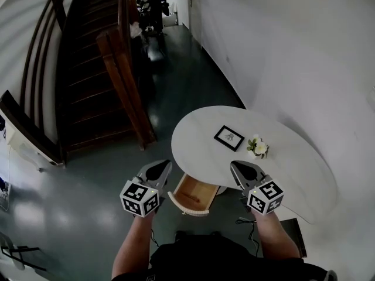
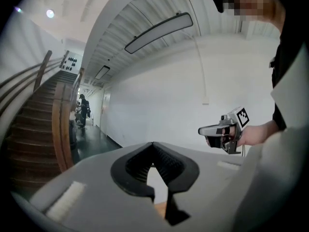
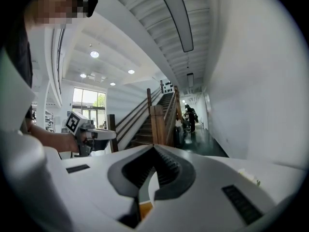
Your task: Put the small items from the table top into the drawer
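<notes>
- White, smooth and kidney-shaped, the table point(image 1: 293, 168) stands against a plain white wall point(image 1: 304, 45).
- Pale bare wood lines the drawer point(image 1: 188, 193). It is pulled open under the table's near edge, and its front is white and curved.
- A black frame point(image 1: 229, 137), square and thin-edged, lies flat on the table top. It holds a white sheet with a small dark figure, too small to read.
- A small bunch of flowers point(image 1: 257, 147), cream blooms with green leaves, sits just beside the frame on its right. Both are on the table top, apart from the drawer.
- The left gripper point(image 1: 164, 164) is grey with a tapered nose and hangs over the floor just left of the drawer. Its ribbed black pads point(image 2: 170, 164) meet at the tips, with nothing between them.
- The right gripper point(image 1: 235, 166) has the same build and hangs over the table's near edge, just right of the drawer. Its jaws are likewise closed tip to tip and hold nothing.
- Each gripper carries a cube point(image 1: 140, 198) printed with black-and-white square code markers. They are patterns, not letters.
- The floor point(image 1: 181, 92) is glossy and dark teal.
- The stairs point(image 1: 96, 69) are dark brown wood with a thick, slanting rail.
- A long, narrow light strip point(image 2: 158, 32) runs along the ribbed ceiling.
</notes>
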`<state>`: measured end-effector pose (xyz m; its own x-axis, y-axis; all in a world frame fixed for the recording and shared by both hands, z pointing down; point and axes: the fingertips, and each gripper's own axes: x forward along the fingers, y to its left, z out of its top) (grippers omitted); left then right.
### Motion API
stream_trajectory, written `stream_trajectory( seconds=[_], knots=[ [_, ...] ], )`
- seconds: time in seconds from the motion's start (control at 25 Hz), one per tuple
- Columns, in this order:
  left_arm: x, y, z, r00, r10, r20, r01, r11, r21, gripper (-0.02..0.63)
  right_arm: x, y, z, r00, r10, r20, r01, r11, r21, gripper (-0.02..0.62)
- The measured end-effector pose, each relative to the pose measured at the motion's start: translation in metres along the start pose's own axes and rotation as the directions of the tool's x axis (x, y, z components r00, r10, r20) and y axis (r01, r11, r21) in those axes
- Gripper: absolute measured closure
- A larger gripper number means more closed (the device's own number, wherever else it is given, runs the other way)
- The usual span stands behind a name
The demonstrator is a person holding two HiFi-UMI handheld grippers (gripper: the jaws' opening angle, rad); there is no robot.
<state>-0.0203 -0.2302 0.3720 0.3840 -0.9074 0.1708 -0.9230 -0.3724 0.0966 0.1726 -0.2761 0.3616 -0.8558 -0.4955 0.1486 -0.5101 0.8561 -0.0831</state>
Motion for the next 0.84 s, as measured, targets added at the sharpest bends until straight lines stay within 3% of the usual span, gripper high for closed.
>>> stream_trajectory(
  seconds=[0.08,0.32,0.84],
  knots=[
    [-0.004,0.003,0.005,0.999,0.0,0.034,0.001,1.0,-0.021,0.595,0.003,0.003,0.002,1.0,-0.002,0.009,0.002,1.0,-0.003,0.584],
    [-0.011,0.015,0.006,0.995,0.084,0.045,-0.085,0.996,0.035,0.595,0.008,0.014,0.006,1.0,0.01,0.021,-0.01,1.0,0.002,0.584],
    [-0.006,0.016,-0.009,0.997,0.076,0.008,-0.076,0.997,0.01,0.595,0.011,0.013,-0.004,1.0,0.007,0.015,-0.007,0.999,0.034,0.584]
  ],
)
